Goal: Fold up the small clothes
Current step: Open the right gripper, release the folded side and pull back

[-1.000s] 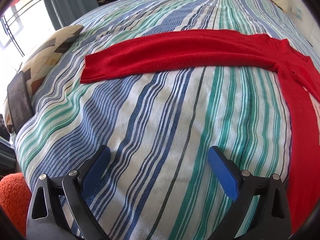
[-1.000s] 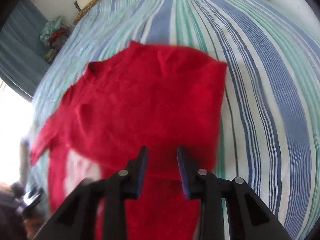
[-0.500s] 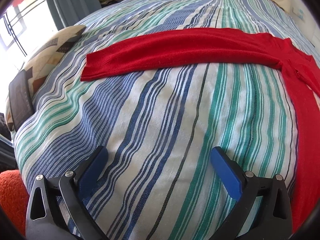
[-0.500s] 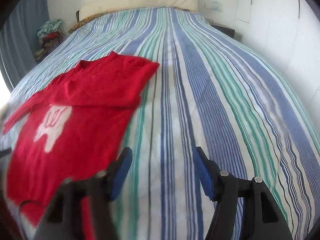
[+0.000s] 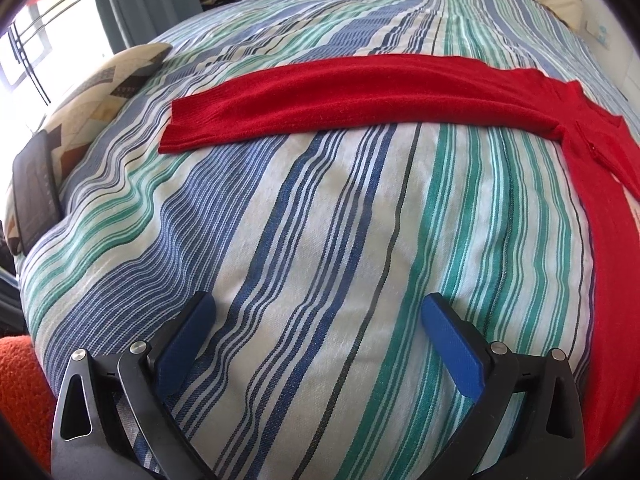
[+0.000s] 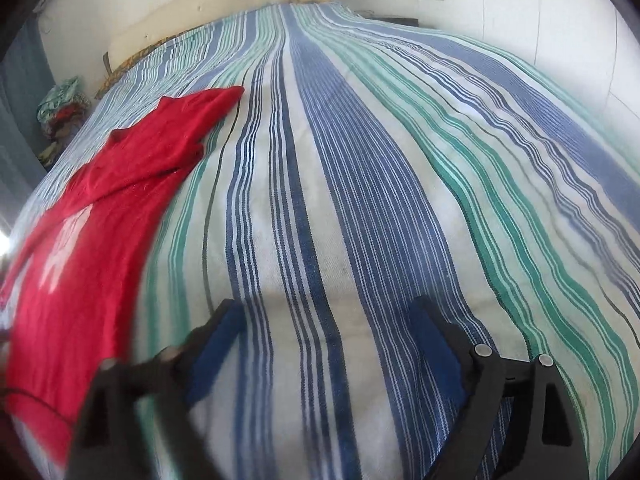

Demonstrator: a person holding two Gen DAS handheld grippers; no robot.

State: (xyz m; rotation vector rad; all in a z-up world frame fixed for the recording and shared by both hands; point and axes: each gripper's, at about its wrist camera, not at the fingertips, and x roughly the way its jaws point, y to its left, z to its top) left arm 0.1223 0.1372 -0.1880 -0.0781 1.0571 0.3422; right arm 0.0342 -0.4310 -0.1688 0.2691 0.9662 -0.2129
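Observation:
A red long-sleeved sweater [image 5: 360, 96] lies on the striped bedspread [image 5: 304, 216]. In the left wrist view one sleeve stretches out flat to the left, its cuff at the left end, and the body runs down the right edge. In the right wrist view the sweater [image 6: 96, 216] lies at the left with a white motif on its front and one side folded over the body. My left gripper [image 5: 318, 320] is open and empty, low over the bedspread, well short of the sleeve. My right gripper [image 6: 326, 320] is open and empty, to the right of the sweater.
A patterned cushion [image 5: 104, 84] and a dark tablet [image 5: 34, 188] sit at the bed's left edge. An orange fuzzy thing [image 5: 20, 384] is at bottom left. A cream pillow [image 6: 224, 12] lies at the bed's head, a clothes pile [image 6: 60, 104] beside it, a white wall [image 6: 540, 20] on the right.
My right gripper has let go of the sweater, opened wide and swung right, away from it. The left gripper has stayed open and barely shifted.

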